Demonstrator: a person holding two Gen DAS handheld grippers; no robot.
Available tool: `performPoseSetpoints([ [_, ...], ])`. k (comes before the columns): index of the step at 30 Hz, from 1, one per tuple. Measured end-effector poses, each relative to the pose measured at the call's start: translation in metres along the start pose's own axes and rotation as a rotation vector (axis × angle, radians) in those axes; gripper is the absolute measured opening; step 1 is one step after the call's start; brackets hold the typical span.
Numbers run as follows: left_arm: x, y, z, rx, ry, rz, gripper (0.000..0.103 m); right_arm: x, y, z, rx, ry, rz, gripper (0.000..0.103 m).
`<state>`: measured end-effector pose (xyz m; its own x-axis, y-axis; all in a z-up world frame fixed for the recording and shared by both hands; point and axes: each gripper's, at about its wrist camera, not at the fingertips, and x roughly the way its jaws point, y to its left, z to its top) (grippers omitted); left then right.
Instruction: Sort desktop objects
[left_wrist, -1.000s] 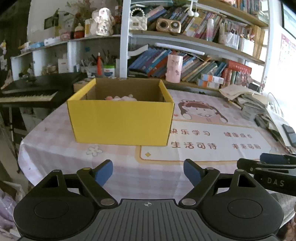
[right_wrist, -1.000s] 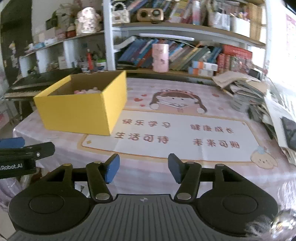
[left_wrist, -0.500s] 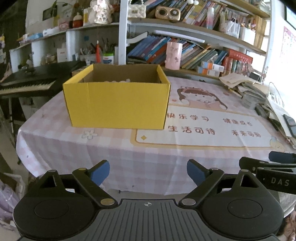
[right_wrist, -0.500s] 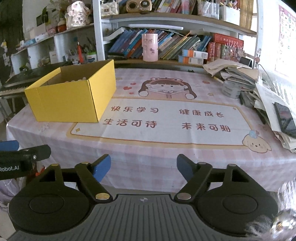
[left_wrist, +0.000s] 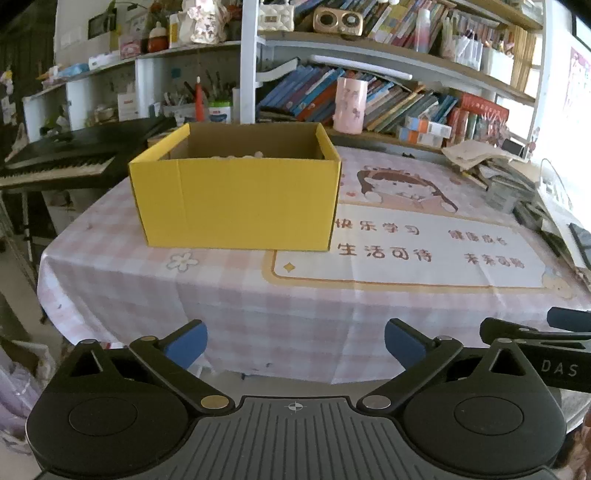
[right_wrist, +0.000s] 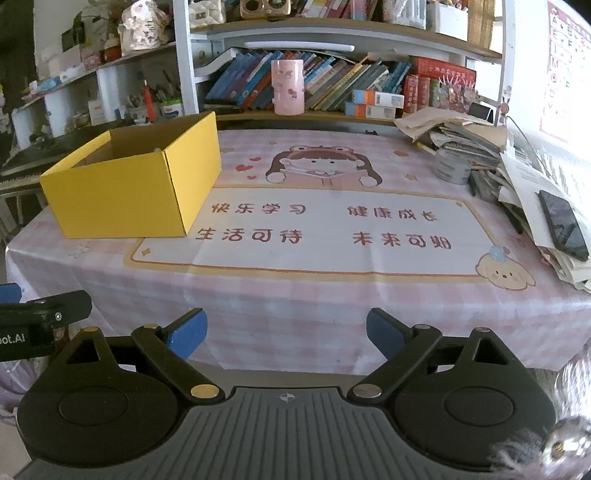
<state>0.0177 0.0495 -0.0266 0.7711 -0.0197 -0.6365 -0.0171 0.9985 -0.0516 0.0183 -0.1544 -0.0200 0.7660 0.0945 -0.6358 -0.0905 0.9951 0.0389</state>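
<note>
- Left gripper (left_wrist: 293, 341): jaws wide apart, nothing between them, held off the near edge of the table (left_wrist: 258, 306).
- Right gripper (right_wrist: 286, 332): same, spread and empty, just beside the left one.
- Yellow box (left_wrist: 236, 199) sits on the table's left part, top open; pale items barely show over its rim.
- Pink cup (right_wrist: 287, 87) stands behind the table by the books (right_wrist: 332, 85).
- Paper pile (right_wrist: 517, 166) with a phone (right_wrist: 563, 225) on the right edge.
</note>
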Motion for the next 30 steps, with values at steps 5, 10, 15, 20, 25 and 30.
performPoseSetpoints([
  [5,0.001,0.0019,0.001,-0.022,0.006,-0.012,0.103,-0.0001,-0.0005,-0.0015,0.001,0.006,-0.01,0.097],
  [10,0.0038,0.001,-0.0002,-0.019,0.032,-0.012,0.103,-0.0011,-0.0004,-0.0017,0.0,0.002,-0.008,0.098],
  [15,0.0038,0.0028,-0.0017,-0.033,0.04,-0.011,0.103,-0.0012,-0.0003,-0.0018,0.0,0.004,-0.011,0.098],
  [20,0.0034,-0.0002,-0.004,-0.011,0.045,0.021,0.103,-0.0013,0.0002,-0.0023,-0.001,0.005,-0.011,0.098],
  [25,0.0019,-0.0014,-0.0041,-0.01,0.041,0.012,0.103,-0.0008,0.0005,-0.0032,-0.002,0.009,-0.011,0.098],
  [30,0.0005,-0.0018,-0.0049,-0.017,0.042,0.0,0.103,-0.0006,-0.001,-0.0048,0.001,0.013,-0.007,0.098],
])
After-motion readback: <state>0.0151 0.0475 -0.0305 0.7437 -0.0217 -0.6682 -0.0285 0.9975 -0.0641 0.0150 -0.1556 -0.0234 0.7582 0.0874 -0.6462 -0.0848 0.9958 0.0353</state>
